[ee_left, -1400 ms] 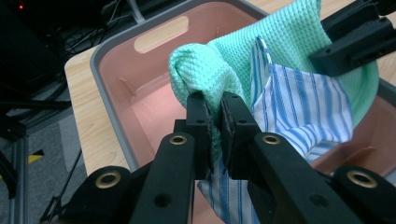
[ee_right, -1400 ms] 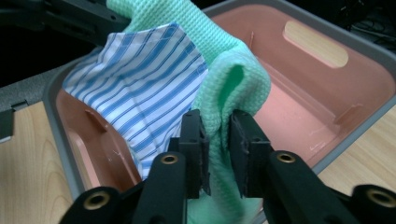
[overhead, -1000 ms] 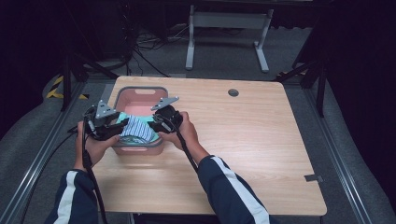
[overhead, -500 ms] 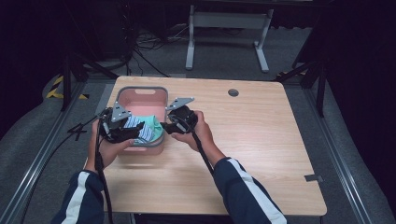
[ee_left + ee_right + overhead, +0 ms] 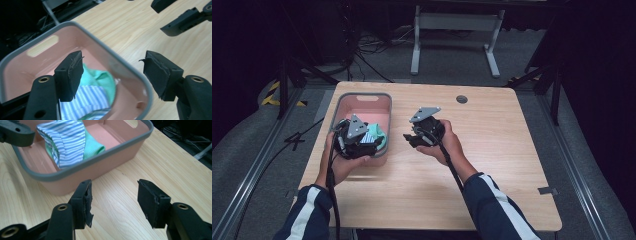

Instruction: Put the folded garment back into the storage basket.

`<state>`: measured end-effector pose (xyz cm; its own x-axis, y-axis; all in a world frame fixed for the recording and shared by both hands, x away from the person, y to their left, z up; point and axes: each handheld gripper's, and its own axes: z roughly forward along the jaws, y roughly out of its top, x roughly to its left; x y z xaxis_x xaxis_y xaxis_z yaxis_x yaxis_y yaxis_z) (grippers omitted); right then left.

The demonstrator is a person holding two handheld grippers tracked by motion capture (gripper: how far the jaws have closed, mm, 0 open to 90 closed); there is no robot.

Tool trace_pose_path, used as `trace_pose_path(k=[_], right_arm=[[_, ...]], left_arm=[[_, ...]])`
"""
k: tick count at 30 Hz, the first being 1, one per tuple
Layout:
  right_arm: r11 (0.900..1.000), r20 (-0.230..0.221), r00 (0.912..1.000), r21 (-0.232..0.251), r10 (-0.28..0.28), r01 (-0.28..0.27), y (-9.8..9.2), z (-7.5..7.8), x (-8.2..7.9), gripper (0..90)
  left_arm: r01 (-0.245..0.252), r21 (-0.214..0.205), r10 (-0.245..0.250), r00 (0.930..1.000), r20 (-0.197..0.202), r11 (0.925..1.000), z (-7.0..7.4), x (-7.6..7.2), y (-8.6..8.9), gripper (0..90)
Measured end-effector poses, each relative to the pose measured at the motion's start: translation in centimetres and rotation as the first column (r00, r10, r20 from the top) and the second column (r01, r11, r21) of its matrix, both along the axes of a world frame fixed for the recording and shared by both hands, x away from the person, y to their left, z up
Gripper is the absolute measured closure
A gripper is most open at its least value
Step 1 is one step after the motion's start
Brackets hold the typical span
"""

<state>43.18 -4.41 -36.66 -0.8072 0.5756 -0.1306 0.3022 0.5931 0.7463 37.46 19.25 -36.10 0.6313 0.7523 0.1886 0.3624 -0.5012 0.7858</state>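
Hovering over the pink bin [image 5: 343, 102], left gripper [image 5: 113, 72] jaws spread; right gripper [image 5: 113, 201] beside it, spread.

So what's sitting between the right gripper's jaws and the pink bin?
Nothing: in the right gripper view, bare wooden table separates the right gripper from the pink bin.

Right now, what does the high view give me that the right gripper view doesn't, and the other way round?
High view alone: both hands, the round dark hole near the wooden table's far edge, and the floor cables. Right gripper view alone: a close look between the right gripper jaws, standing open over bare wood. Both share the pink plastic bin with grey rim holding blue-and-white striped cloth on green cloth.
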Motion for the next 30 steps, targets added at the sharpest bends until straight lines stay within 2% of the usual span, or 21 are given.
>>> trace_pose_path(k=[6, 9, 13, 18, 20, 23, 26, 30], right_arm=[[0.9993, 0.018, 0.9998, -0.038, -0.004, 0.005, -1.9, 0.0, -0.8, 45.6], [0.9982, 0.032, 0.9995, -0.058, -0.008, 0.01, -2.9, 0.0, -1.1, 45.3], [0.9975, 0.029, 0.9995, -0.069, -0.014, 0.016, -4.3, -0.2, -1.6, 44.8], [0.9958, 0.032, 0.9993, -0.089, -0.021, 0.024, -6.3, -0.5, -2.3, 44.2], [0.9945, 0.03, 0.9992, -0.1, -0.025, 0.028, -7.0, -0.8, -2.6, 44.0], [0.9931, 0.03, 0.9992, -0.113, -0.027, 0.03, -8.0, -1.2, -3.0, 43.6], [0.9925, 0.028, 0.9991, -0.117, -0.03, 0.033, -9.0, -1.6, -3.6, 43.2], [0.9909, 0.029, 0.9989, -0.129, -0.036, 0.04, -10.3, -2.2, -4.3, 42.3]], left_arm=[[0.072, 0.017, -0.072, 0.9974, -0.012, 0.9973, -0.7, -0.6, -2.1, 31.0], [0.094, 0.045, -0.093, 0.9955, -0.017, 0.9946, -1.1, -0.9, -3.2, 30.9], [0.133, 0.075, -0.132, 0.9909, -0.025, 0.9882, -1.5, -1.2, -4.3, 30.4], [0.154, 0.083, -0.152, 0.9877, -0.038, 0.9845, -2.2, -1.7, -5.3, 29.4], [0.174, 0.097, -0.171, 0.9844, -0.042, 0.9799, -2.6, -1.9, -5.8, 28.9], [0.188, 0.101, -0.184, 0.9817, -0.049, 0.9769, -3.2, -2.1, -6.4, 28.1], [0.208, 0.133, -0.202, 0.9776, -0.059, 0.969, -3.9, -2.4, -7.1, 27.3], [0.238, 0.148, -0.23, 0.9709, -0.068, 0.96, -4.6, -2.8, -7.9, 25.7]])
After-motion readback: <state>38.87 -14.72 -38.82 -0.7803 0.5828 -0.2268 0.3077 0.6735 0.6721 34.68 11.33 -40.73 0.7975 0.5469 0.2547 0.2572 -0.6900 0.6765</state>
